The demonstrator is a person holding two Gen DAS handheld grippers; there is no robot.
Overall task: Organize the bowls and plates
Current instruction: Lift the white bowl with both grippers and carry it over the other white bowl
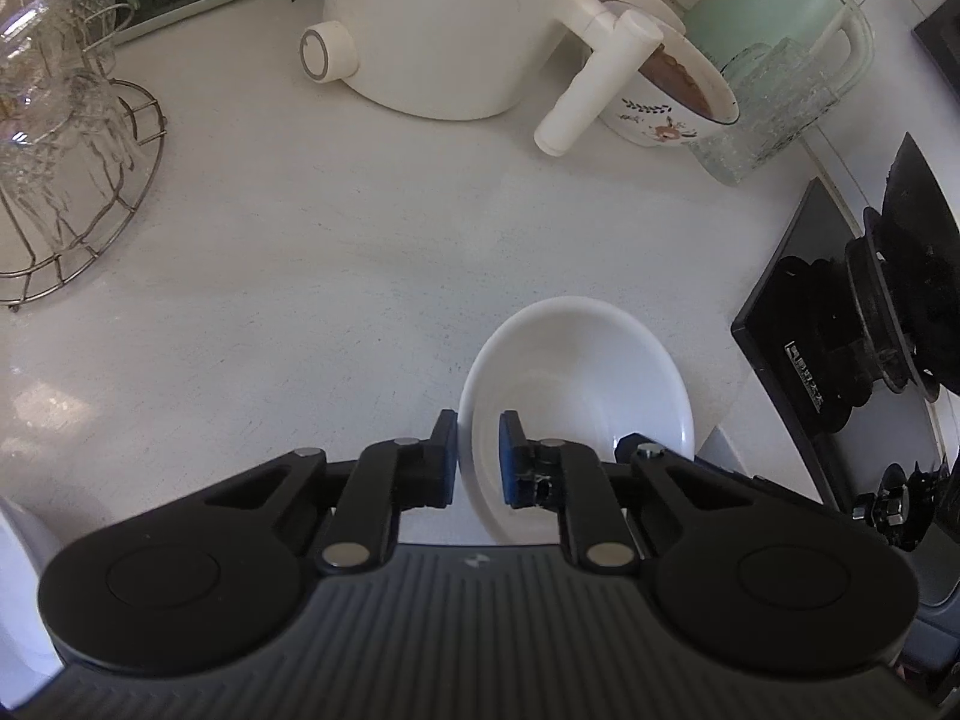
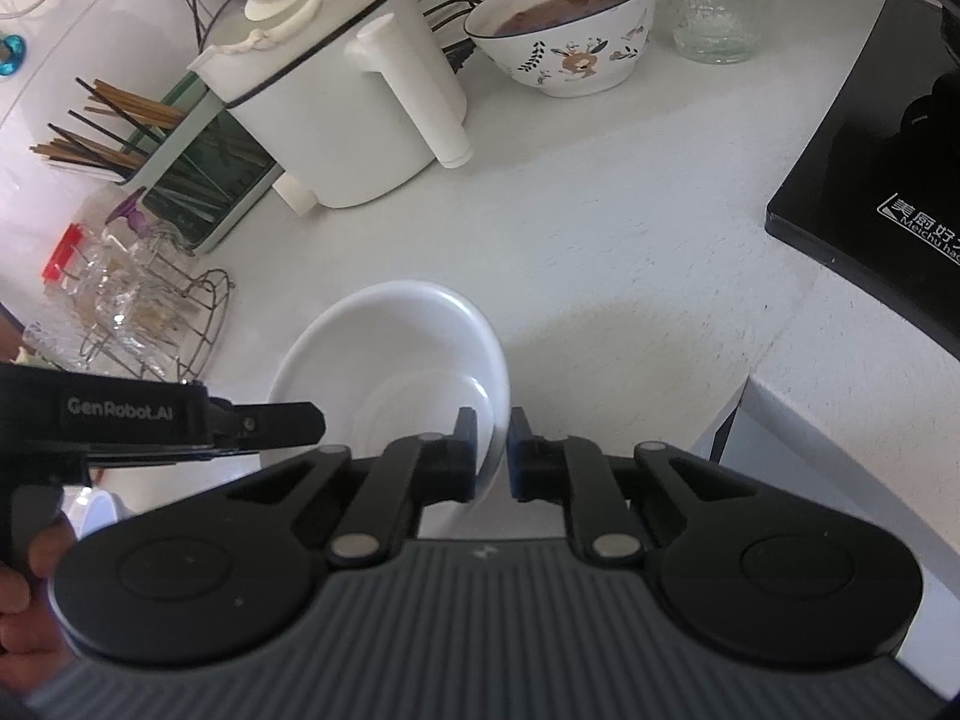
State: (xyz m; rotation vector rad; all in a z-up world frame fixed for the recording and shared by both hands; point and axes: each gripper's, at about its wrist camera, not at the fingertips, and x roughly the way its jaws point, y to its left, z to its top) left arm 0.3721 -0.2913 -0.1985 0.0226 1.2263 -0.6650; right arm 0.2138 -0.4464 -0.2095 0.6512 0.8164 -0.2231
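Observation:
A white bowl [image 1: 576, 396] is held above the white counter, and it shows in the right wrist view [image 2: 396, 372] too. My left gripper [image 1: 478, 459] is shut on the bowl's left rim, one pad inside and one outside. My right gripper [image 2: 492, 456] is shut on its right rim in the same way. The left gripper's body [image 2: 180, 420] shows at the left of the right wrist view. A floral bowl [image 2: 570, 30] with brown food stands at the back; it also shows in the left wrist view [image 1: 672, 102].
A white electric kettle [image 2: 336, 102] stands at the back, a wire rack of glasses [image 1: 66, 162] to the left. A chopstick holder [image 2: 180, 180] sits behind the rack. A glass jug [image 1: 780, 72] stands near the floral bowl. A black induction cooker [image 2: 876, 180] is on the right.

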